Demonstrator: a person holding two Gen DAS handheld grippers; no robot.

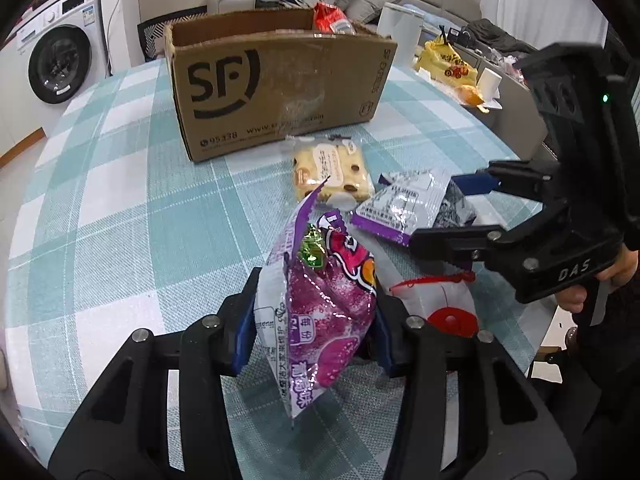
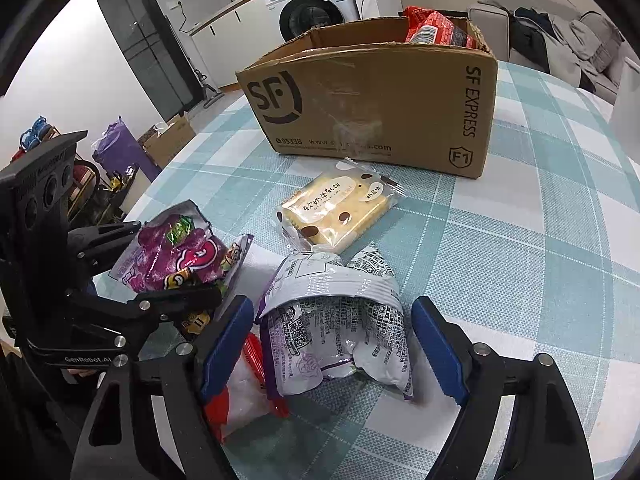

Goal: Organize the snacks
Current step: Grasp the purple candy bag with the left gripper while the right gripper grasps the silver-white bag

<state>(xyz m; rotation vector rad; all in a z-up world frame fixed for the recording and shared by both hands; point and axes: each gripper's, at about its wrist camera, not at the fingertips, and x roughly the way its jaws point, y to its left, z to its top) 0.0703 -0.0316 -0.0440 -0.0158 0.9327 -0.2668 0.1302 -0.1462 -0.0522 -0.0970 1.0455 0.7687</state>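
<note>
Up close, my left gripper (image 1: 316,320) was clamped on a purple grape-flavour candy bag (image 1: 320,300), its blue pads pressing both sides of the packet and holding it upright, off the checked tablecloth (image 1: 120,200). In the right wrist view the same bag (image 2: 180,256) sat between that gripper's black fingers (image 2: 176,300), at the left of the table.

My right gripper (image 2: 332,344) stood wide open, its blue pads (image 2: 440,348) either side of a crumpled silver-and-purple snack packet (image 2: 340,332) that lay on the cloth; neither pad touched it. Just beside the left pad lay a red-and-white packet (image 2: 240,384), partly under the finger. From the left wrist camera that open gripper (image 1: 448,208) reached in from the right, over the silver-and-purple packet (image 1: 404,204).

Beyond those, a clear-wrapped cracker pack (image 2: 336,212) lay flat, apart from the silver packet and just short of the SF Express cardboard box (image 2: 372,108). That box stood open on the table with a red snack bag (image 2: 436,28) poking above its rim. A washing machine (image 2: 312,4) stood well behind it.
</note>
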